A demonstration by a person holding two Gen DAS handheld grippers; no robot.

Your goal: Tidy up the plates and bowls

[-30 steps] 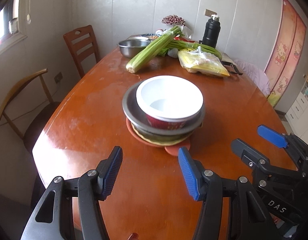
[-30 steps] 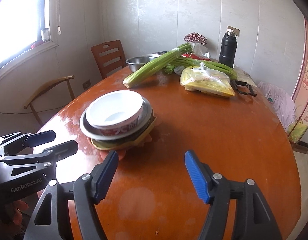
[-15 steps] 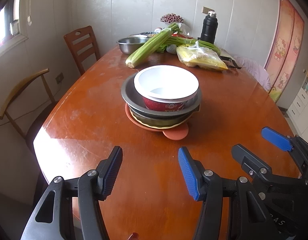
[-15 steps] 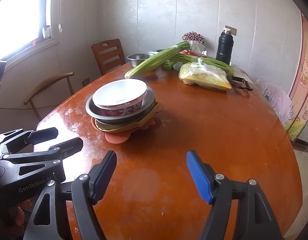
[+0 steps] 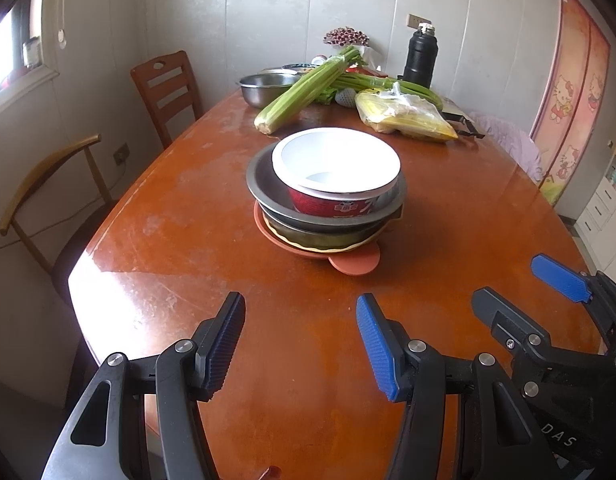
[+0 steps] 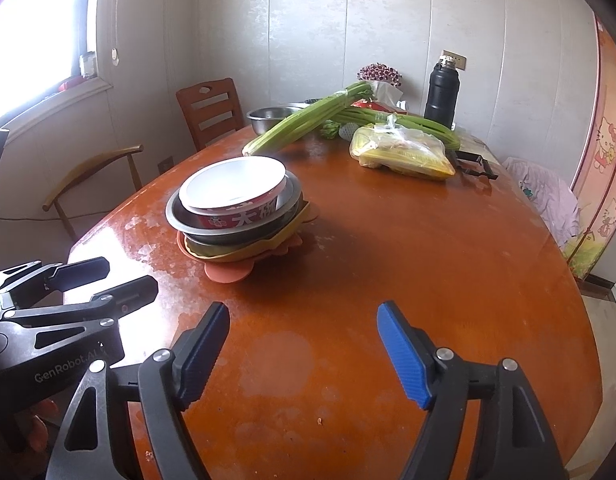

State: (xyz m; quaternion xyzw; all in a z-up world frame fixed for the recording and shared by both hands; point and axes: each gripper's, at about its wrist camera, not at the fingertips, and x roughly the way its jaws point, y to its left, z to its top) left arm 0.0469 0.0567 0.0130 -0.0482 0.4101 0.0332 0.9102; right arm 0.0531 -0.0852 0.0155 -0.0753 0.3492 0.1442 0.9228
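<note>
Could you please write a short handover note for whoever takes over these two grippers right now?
Left gripper: open, empty, over the near table edge.
Right gripper: empty, fingers opening, beside the left one.
Stack: white-and-red bowl sits in a grey metal dish, on a yellowish plate, on an orange mat, mid-table. A steel bowl stands at the far end by the celery.
Done: dishes appear nested.
Left: nothing gripped; the steel bowl is apart from the stack.

Both tongs are black frames with triangular cut-outs and silver screw heads at the joints. The left tongs [image 5: 300,344] and right tongs [image 6: 304,352] carry ribbed blue pads. White lettering reads "GenRobot.AI" on the left, "DAS" on the right.
</note>
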